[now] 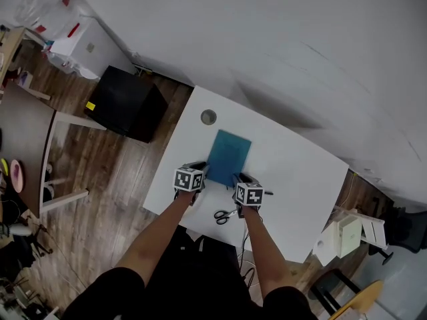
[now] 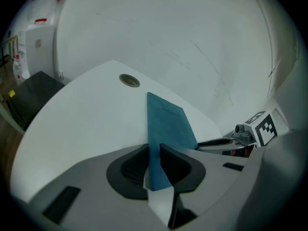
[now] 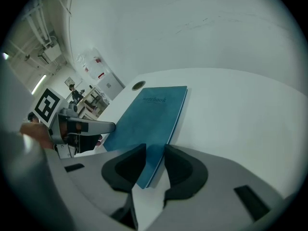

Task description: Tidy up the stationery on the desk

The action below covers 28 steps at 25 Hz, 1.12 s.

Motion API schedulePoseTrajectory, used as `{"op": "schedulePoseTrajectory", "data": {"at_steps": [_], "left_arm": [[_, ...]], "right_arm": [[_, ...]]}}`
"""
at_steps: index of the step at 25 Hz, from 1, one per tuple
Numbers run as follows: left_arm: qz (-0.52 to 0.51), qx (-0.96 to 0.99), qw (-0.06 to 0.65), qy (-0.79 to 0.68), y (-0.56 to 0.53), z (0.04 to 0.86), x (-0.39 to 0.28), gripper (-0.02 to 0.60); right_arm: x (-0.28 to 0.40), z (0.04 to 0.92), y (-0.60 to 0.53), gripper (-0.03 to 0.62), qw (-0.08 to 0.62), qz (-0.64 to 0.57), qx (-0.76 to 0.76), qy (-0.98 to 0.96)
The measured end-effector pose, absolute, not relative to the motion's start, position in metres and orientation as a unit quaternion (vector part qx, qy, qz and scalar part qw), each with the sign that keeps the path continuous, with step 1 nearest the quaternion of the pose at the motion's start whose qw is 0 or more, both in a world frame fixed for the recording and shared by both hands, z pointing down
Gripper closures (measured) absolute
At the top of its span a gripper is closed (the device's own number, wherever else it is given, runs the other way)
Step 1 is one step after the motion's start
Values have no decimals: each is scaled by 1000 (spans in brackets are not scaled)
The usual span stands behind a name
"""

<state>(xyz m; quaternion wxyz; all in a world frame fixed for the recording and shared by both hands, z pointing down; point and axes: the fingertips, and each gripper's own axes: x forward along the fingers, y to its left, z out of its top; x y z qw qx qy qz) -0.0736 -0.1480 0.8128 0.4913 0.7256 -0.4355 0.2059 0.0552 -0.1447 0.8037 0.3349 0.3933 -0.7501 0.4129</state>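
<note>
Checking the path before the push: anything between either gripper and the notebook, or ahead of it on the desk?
Nothing. The left gripper and right gripper both clamp the teal notebook's near edge. Ahead lies bare desk, only a cable grommet; the scissors lie behind.

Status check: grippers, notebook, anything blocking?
Left gripper, right gripper: both shut on blue notebook's near edge. Scissors on desk beside right gripper, apart from notebook. Cable hole beyond notebook.
</note>
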Motion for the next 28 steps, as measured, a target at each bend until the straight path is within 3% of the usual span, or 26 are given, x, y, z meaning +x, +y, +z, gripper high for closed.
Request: {"op": "schedulePoseTrajectory", "data": {"at_steps": [14, 28], "left_arm": [[229, 738, 468, -429, -112, 810, -172, 503], [220, 753, 467, -408, -97, 810, -205, 502]], "right_arm": [[-44, 805, -106, 462, 336, 404, 395, -753], [-77, 801, -91, 462, 333, 396, 435, -737]]}}
